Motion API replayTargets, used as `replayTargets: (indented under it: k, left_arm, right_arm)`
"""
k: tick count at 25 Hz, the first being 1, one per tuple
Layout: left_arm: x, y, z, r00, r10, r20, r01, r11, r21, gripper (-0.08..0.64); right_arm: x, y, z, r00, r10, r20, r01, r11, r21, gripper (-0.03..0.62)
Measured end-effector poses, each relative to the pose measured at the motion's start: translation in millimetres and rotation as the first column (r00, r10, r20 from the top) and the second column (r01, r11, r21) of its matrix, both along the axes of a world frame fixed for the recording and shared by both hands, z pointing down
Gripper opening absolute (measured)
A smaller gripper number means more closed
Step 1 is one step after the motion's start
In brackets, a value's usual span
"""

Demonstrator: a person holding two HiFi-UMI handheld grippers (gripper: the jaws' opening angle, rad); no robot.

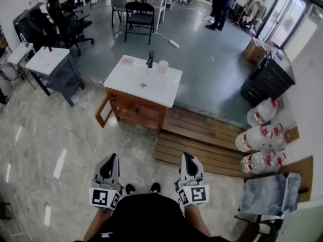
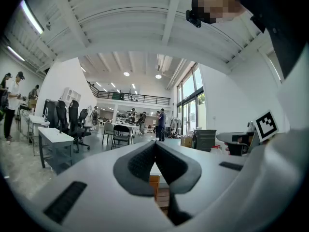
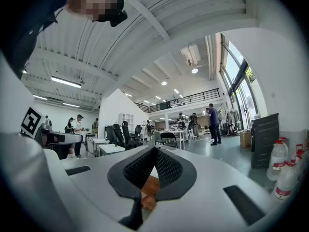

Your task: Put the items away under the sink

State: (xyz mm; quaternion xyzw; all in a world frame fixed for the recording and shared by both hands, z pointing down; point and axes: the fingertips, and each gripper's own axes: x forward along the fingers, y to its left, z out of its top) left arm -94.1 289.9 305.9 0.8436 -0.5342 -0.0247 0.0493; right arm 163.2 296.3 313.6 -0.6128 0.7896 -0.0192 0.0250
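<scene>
The white-topped sink cabinet (image 1: 132, 78) stands a few steps ahead on the tiled floor, with its left wooden door (image 1: 103, 112) swung open. On its top are a black faucet (image 1: 150, 59), a pale cup (image 1: 163, 66) and a small pink item (image 1: 128, 61). My left gripper (image 1: 110, 159) and right gripper (image 1: 187, 158) are held low near my body, well short of the cabinet. Both are shut with nothing between the jaws. The left gripper (image 2: 155, 144) shows its dark pads pressed together in the left gripper view, and the right gripper (image 3: 154, 150) shows the same in the right gripper view.
A slatted wooden platform (image 1: 202, 137) lies right of the cabinet, with large water bottles (image 1: 260, 137) beside it. A black cabinet (image 1: 267, 82) stands at the right wall, a grey table (image 1: 48, 62) at the left. A chair with grey cloth (image 1: 267, 195) is near right. People (image 1: 222, 4) stand far back.
</scene>
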Motion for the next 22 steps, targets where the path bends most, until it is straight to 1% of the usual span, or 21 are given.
replayTargets:
  k: [10, 15, 17, 19, 21, 22]
  left_arm:
    - [-2.4, -3.2, -1.4, 1.0, 0.004, 0.0, -0.004, 1.0, 0.01, 0.006]
    - [-1.2, -3.5, 0.6, 1.0, 0.011, 0.004, -0.012, 1.0, 0.01, 0.006]
    - [-0.9, -4.0, 0.3, 1.0, 0.014, 0.007, -0.014, 1.0, 0.01, 0.006]
    - [-0.6, -4.5, 0.8, 1.0, 0.017, 0.009, -0.017, 1.0, 0.008, 0.006]
    - [0.0, -4.6, 1.5, 1.0, 0.018, 0.008, -0.018, 1.0, 0.006, 0.006]
    - [0.4, -4.4, 1.6, 1.0, 0.018, 0.007, -0.018, 1.0, 0.006, 0.006]
  right_arm:
    - [-3.8, -3.5, -0.2, 1.0, 0.007, -0.006, -0.007, 1.0, 0.001, 0.014]
    - [-3.4, -4.0, -4.5, 1.0, 0.007, 0.027, -0.008, 1.0, 0.03, 0.023]
    - [-4.0, -5.1, -6.6, 0.999, -0.002, 0.039, 0.0, 0.999, 0.032, 0.105]
    - [-5.1, -6.1, -7.5, 0.999, -0.006, 0.033, 0.005, 1.0, 0.028, 0.131]
    - [-5.8, -7.0, -7.7, 1.0, -0.011, 0.026, 0.01, 1.0, 0.025, 0.185]
    - [-5.7, -7.1, -8.0, 1.0, -0.012, 0.025, 0.012, 1.0, 0.025, 0.2]
